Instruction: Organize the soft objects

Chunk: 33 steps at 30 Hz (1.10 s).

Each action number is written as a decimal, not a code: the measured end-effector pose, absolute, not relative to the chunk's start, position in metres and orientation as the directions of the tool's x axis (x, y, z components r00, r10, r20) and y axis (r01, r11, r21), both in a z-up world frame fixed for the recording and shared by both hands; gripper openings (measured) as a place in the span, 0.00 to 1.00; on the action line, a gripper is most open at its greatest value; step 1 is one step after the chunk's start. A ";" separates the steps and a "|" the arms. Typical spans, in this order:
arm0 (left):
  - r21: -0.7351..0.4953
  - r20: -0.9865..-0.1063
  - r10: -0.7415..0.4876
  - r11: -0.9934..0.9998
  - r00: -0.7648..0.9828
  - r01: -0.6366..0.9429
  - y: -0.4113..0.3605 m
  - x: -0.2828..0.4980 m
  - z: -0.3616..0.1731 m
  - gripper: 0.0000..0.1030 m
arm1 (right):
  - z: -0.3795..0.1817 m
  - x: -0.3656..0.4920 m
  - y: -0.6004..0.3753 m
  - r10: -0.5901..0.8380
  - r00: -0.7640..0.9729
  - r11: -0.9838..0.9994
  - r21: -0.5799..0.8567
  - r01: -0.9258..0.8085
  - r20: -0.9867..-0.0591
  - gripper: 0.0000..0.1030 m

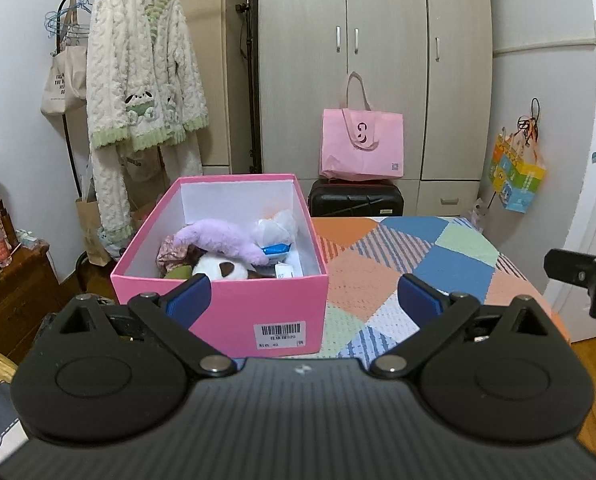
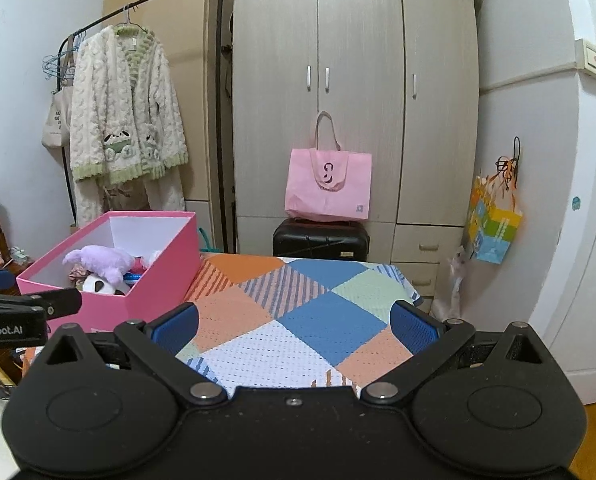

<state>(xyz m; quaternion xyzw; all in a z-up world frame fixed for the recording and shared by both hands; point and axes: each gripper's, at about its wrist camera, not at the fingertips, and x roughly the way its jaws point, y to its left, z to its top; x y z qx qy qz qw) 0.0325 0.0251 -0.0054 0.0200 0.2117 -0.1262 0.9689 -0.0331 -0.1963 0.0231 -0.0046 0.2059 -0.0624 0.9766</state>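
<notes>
— Between the spread fingers of the left hand-held gripper (image 1: 302, 295), what shows?
— Nothing held; just ahead stands the pink box (image 1: 221, 312) on the patchwork-covered table (image 1: 398, 272), with the soft toys (image 1: 225, 250) inside.
— And the right hand-held gripper (image 2: 293, 326)?
— Released too, over bare cloth, box ahead to its left. Farther off: a pink bag (image 2: 329, 184) on a black suitcase (image 2: 321, 240), then the wardrobe (image 2: 354, 80).

A patchwork-covered table (image 2: 298, 320) bears a pink box (image 1: 225, 308) of soft toys.
</notes>
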 end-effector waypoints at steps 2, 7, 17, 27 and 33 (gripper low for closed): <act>-0.013 -0.421 -0.237 0.967 0.875 0.256 0.025 0.032 -0.007 0.99 | 0.022 -0.035 -0.197 -0.129 0.909 0.991 -0.034 0.126 -0.397 1.00; 0.002 -0.411 -0.215 0.972 0.886 0.237 0.023 0.028 -0.011 1.00 | 0.015 -0.036 -0.201 -0.132 0.903 0.990 -0.018 0.136 -0.408 1.00; 0.011 -0.420 -0.179 0.979 0.890 0.203 0.019 0.029 -0.016 1.00 | 0.008 -0.037 -0.204 -0.188 0.898 0.982 -0.047 0.185 -0.397 1.00; 0.028 -0.413 -0.155 0.983 0.898 0.182 0.016 0.029 -0.019 1.00 | 0.004 -0.035 -0.197 -0.209 0.898 0.978 -0.085 0.191 -0.386 1.00; 0.052 -0.414 -0.145 0.982 0.899 0.183 0.014 0.028 -0.021 1.00 | 0.001 -0.035 -0.200 -0.244 0.889 0.970 -0.097 0.224 -0.386 1.00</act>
